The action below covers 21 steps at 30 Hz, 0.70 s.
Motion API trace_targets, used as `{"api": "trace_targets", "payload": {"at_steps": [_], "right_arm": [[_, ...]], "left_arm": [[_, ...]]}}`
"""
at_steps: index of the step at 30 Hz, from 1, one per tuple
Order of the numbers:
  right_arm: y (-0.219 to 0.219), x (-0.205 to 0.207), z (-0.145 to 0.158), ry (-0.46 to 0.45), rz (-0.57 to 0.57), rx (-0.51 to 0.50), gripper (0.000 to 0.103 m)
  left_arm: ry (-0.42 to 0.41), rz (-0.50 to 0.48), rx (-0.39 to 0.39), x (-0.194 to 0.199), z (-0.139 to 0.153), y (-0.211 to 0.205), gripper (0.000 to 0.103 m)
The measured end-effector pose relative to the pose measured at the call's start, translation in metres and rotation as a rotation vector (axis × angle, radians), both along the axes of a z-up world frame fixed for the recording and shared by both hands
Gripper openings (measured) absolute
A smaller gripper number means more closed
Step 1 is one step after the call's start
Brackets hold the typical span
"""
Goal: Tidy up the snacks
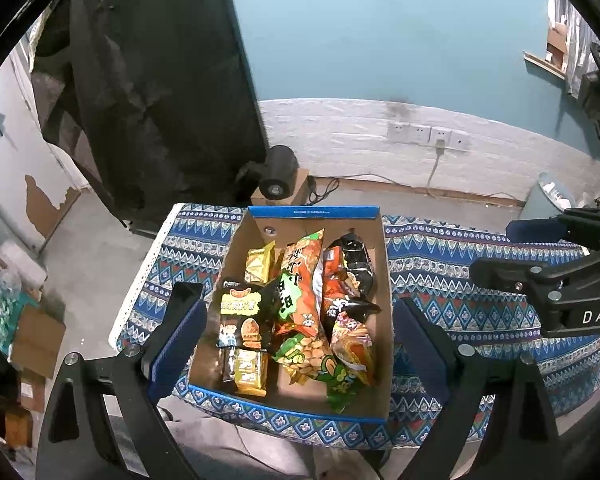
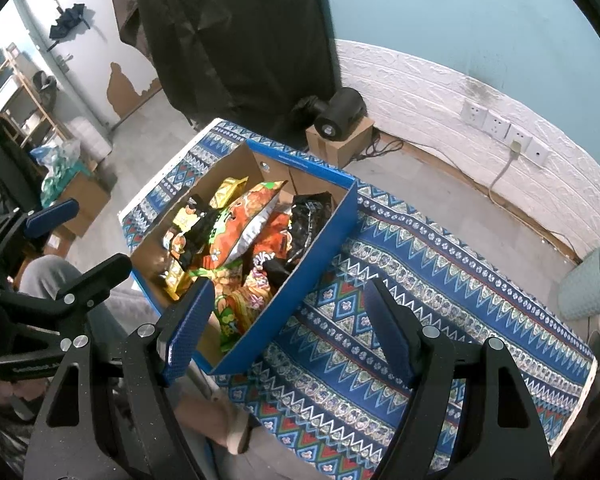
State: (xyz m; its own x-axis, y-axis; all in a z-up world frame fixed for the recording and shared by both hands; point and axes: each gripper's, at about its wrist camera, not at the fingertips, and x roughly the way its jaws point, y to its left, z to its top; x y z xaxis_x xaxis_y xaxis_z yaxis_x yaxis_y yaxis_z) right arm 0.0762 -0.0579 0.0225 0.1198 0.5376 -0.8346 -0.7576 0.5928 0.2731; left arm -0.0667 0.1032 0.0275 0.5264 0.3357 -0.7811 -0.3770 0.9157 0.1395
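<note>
**Both tongs wide over the snack box**

Blue-padded left tongs (image 1: 300, 328) fill the bottom of the left wrist view. They stand wide and hold nothing. Between their two fingers, in the middle of the frame, sits the cardboard box (image 1: 384, 248) full of snack bags (image 1: 300, 304). The box is long from the bottom of the frame toward the top, so it points away from the left tongs, and the bags lie mostly the same way. The big orange bag (image 1: 304, 280) lies in the middle, on top of the pile.

In the right wrist view, the right tongs (image 2: 288, 328) are also wide and hold nothing. The box lies up and to the left of them, with its blue side wall (image 2: 300, 280) just past their left finger. Mostly patterned cloth (image 2: 420, 280) on the counter shows between the right tongs.

I think the left tongs are nearer to the bags. The snacks all lie in the box, heaped loosely. That could be a pile waiting to be sorted or one already put away.
</note>
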Motion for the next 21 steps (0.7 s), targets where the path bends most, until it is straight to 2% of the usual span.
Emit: {"api": "trace_targets", "payload": {"at_steps": [21], "right_arm": [[-0.0001,0.0019,-0.0032,0.006,0.006,-0.012,0.076]], "left_arm": [[0.006,0.004,0.007,-0.0015,-0.0032,-0.0016,0.095]]}}
